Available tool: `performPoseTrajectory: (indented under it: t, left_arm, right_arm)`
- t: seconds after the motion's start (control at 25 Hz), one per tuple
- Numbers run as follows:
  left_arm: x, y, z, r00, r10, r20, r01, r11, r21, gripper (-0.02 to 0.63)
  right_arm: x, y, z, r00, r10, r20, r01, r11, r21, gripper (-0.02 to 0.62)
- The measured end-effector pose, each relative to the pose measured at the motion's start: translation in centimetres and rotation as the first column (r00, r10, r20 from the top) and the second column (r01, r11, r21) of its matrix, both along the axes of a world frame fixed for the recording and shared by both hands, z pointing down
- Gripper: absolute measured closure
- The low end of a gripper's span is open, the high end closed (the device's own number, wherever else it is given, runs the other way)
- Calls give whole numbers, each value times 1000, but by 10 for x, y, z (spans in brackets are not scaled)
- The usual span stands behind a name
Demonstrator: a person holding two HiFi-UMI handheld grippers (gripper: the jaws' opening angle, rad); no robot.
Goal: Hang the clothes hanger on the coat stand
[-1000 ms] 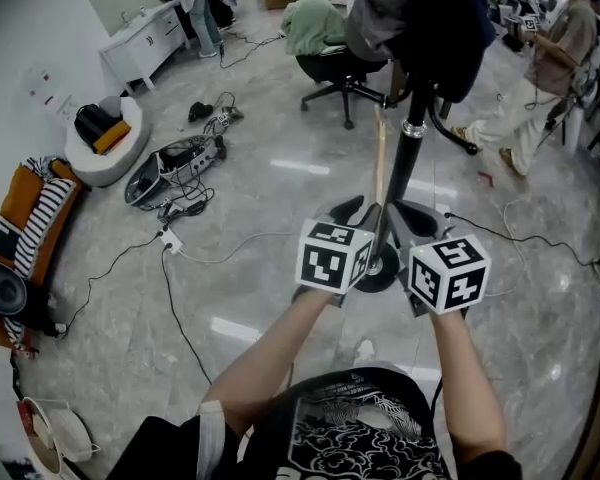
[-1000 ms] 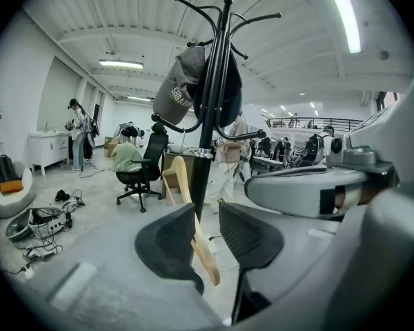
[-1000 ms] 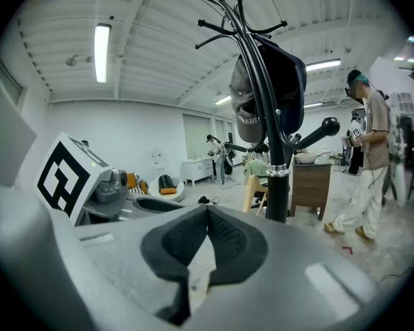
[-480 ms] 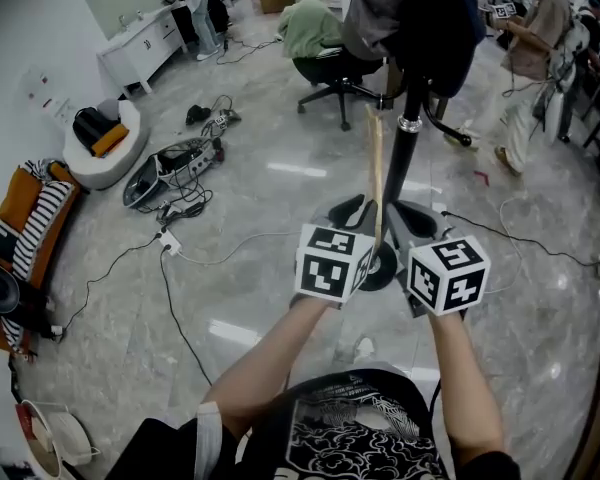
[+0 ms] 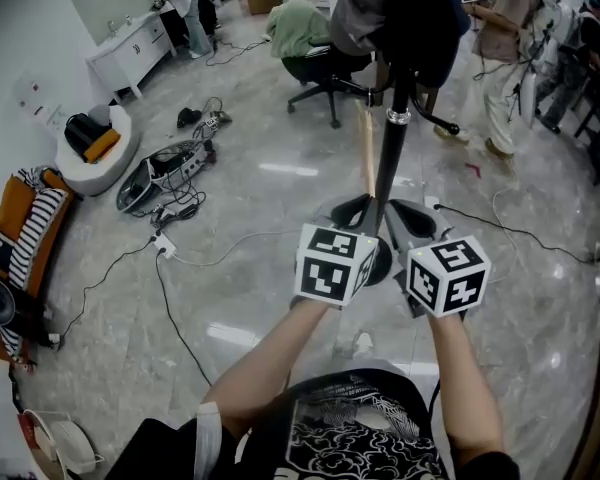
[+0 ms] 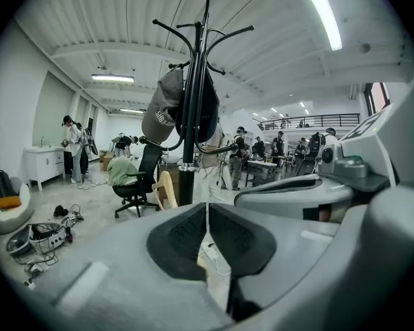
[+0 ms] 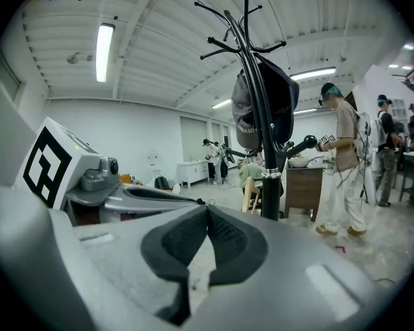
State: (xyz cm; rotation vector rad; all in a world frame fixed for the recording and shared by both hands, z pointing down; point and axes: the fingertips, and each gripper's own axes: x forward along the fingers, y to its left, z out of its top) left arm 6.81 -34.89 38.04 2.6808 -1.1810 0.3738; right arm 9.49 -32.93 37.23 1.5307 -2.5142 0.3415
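Note:
The black coat stand (image 5: 388,158) rises just beyond both grippers, with a dark hat and clothes on its top hooks (image 6: 188,109) (image 7: 262,102). A pale wooden clothes hanger (image 5: 366,153) stands edge-on left of the pole, and shows as well in the gripper views (image 6: 167,188) (image 7: 248,195). My left gripper (image 5: 358,208) (image 6: 207,209) is closing. Its pads are almost together, with pale wood of the hanger between them low down. My right gripper (image 5: 417,213) (image 7: 207,209) is shut beside it, pads meeting at the tip.
Cables and a power strip (image 5: 165,243) trail over the marble floor. An office chair (image 5: 325,63) with green cloth stands behind the stand. People (image 5: 495,38) stand at back right, a white cabinet (image 5: 130,53) and bags (image 5: 85,143) at left.
Both marker cubes stay where they were. The stand's pole and the hanger's top have drifted slightly left in the head view. The person at back right has walked further along.

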Motion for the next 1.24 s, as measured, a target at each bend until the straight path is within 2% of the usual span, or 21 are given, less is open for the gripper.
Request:
performPoseTrajectory:
  t: [0.36, 1.24]
  left_arm:
    - [8, 13, 5, 999, 38, 13, -38, 999, -6, 600]
    - [6, 11, 14, 999, 32, 28, -32, 999, -14, 600]
  right_arm:
    - [-2, 9, 2, 1000, -16, -3, 16, 1000, 10, 595]
    - [-1, 9, 7, 1000, -13, -1, 13, 1000, 13, 595]
